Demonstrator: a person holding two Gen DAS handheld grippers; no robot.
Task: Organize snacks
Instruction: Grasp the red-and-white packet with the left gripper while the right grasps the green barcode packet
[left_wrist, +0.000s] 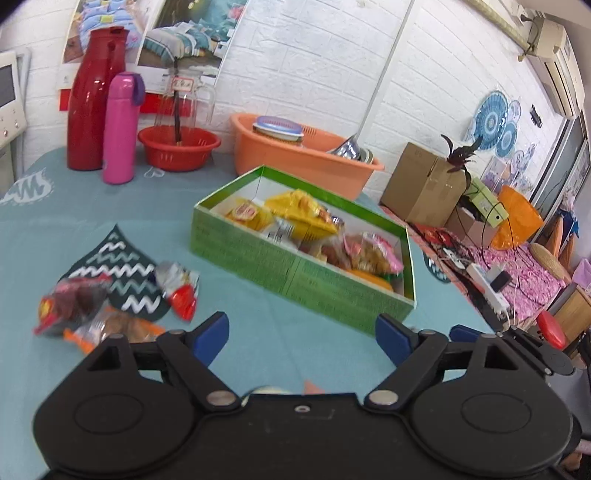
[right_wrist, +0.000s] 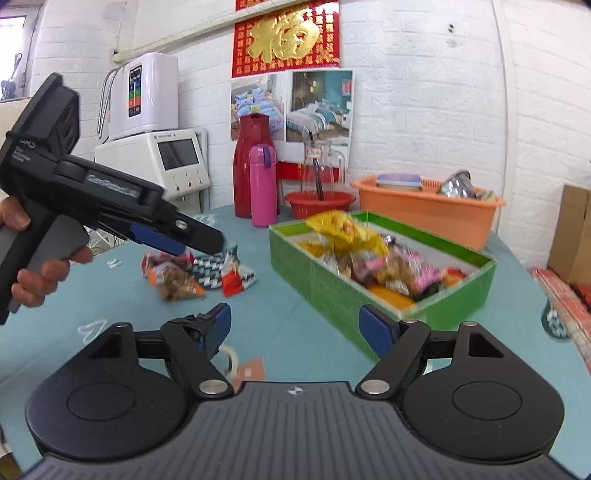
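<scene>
A green box (left_wrist: 295, 271) (right_wrist: 317, 280) on the teal table holds several snack packets, among them a yellow one (left_wrist: 301, 210) (right_wrist: 345, 230) and a pink one (left_wrist: 373, 251). Loose packets lie left of it by a zigzag mat (left_wrist: 122, 277): a dark red one (left_wrist: 74, 302), an orange one (left_wrist: 118, 330) (right_wrist: 173, 280) and a red-silver one (left_wrist: 179, 286) (right_wrist: 234, 280). My left gripper (left_wrist: 301, 334) is open and empty, above the table near the box's front. In the right wrist view it (right_wrist: 199, 243) hovers over the loose packets. My right gripper (right_wrist: 295, 326) is open and empty.
A red flask (left_wrist: 94, 99), a pink bottle (left_wrist: 120, 129), a red bowl (left_wrist: 179, 147) and an orange tub (left_wrist: 295, 155) stand at the back. A white appliance (right_wrist: 155, 162) stands at the far left. Cardboard boxes (left_wrist: 421, 188) and cables lie right of the table.
</scene>
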